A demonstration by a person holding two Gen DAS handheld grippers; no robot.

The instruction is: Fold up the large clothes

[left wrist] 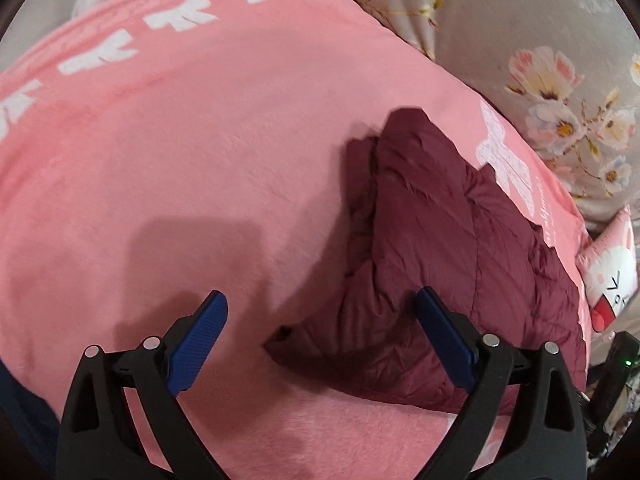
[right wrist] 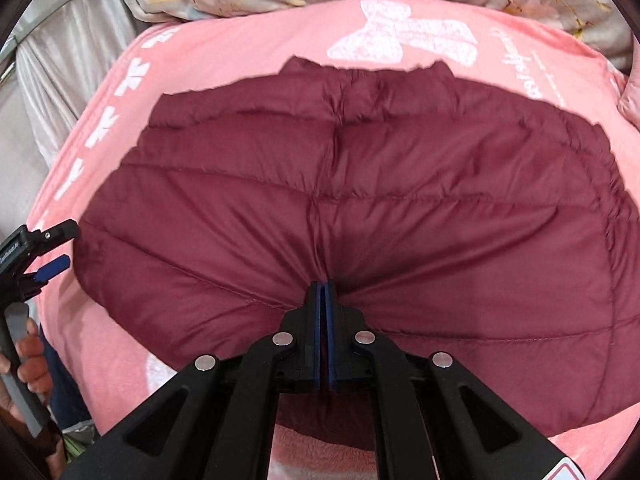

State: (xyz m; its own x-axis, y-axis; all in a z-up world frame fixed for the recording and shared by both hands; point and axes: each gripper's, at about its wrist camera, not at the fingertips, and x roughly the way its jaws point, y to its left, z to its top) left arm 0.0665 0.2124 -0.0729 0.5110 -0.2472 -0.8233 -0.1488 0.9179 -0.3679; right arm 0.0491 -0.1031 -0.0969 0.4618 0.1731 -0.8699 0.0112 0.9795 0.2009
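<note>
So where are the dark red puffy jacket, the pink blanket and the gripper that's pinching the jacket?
dark red jacket [right wrist: 360,184], right wrist view: middle of its quilted panel.
pink blanket [left wrist: 180,152], left wrist view: bare plush area left of the jacket.
right gripper [right wrist: 324,286], right wrist view: closed blue tips clamping the jacket's near edge.

Maroon quilted puffer jacket [right wrist: 340,200] lies spread flat on pink blanket [right wrist: 240,52].

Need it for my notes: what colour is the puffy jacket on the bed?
Dark maroon jacket, quilted in stitched bands; clearest in the right wrist view.
</note>
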